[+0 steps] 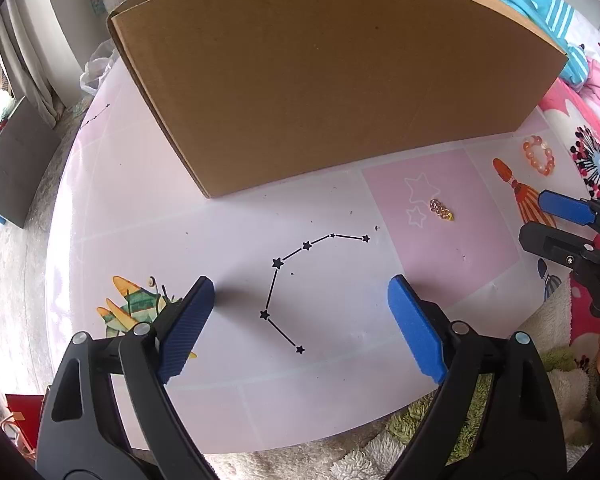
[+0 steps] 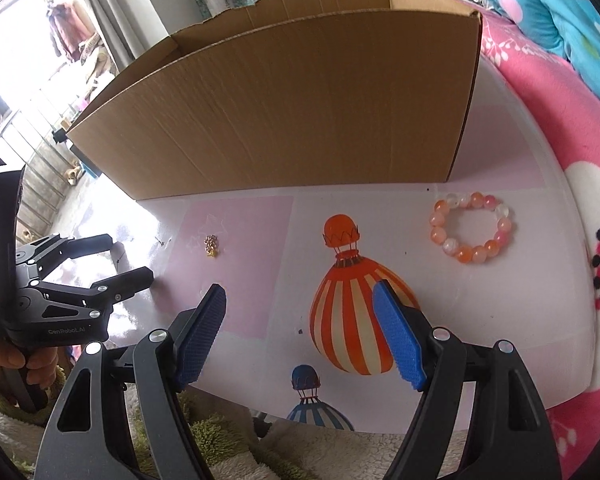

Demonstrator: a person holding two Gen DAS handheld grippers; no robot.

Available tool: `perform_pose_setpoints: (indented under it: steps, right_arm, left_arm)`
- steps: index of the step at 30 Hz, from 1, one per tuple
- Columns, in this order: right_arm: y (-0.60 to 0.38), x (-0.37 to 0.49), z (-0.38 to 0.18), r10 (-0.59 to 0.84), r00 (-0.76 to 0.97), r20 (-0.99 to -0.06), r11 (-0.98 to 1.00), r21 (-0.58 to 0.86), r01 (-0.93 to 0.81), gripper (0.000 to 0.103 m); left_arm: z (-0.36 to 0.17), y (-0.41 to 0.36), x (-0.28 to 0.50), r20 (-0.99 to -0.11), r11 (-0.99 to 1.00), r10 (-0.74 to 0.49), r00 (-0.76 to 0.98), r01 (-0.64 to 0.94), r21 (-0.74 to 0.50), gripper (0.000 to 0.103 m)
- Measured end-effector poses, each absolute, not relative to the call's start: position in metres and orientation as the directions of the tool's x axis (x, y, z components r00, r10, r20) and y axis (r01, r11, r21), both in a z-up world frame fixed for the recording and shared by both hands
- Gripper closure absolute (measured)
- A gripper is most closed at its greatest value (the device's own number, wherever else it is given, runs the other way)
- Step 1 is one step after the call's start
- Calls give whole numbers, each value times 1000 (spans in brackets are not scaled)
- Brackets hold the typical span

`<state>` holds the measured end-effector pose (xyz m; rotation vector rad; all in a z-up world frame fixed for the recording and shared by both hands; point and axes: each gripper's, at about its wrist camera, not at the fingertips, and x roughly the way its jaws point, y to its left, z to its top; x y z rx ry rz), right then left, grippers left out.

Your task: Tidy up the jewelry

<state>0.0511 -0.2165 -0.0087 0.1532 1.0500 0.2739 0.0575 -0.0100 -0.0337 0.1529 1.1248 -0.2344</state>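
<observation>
An open brown cardboard box (image 1: 328, 76) stands at the back of the printed table; it also shows in the right wrist view (image 2: 284, 116). A small gold chain piece (image 1: 441, 209) lies in front of the box on a pink square; the right wrist view shows it too (image 2: 212, 245). An orange and pink bead bracelet (image 2: 473, 227) lies on the table to the right, and also shows in the left wrist view (image 1: 538, 155). My left gripper (image 1: 300, 308) is open and empty over the star pattern. My right gripper (image 2: 300, 320) is open and empty over the balloon picture.
The table (image 1: 140, 208) has a rounded front edge with a shaggy rug (image 1: 380, 452) below it. A bed with a pink flowered blanket (image 2: 560, 128) runs along the right side. A plastic bag (image 1: 98, 66) lies behind the box's left corner.
</observation>
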Motion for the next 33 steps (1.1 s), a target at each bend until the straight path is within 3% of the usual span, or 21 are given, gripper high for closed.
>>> perform_pose_setpoints:
  steps: [33]
  right_arm:
    - [-215, 55, -11, 312, 467, -827, 950, 276, -147, 26]
  left_arm:
    - [-33, -17, 56, -906, 964, -108, 410, 266, 5, 11]
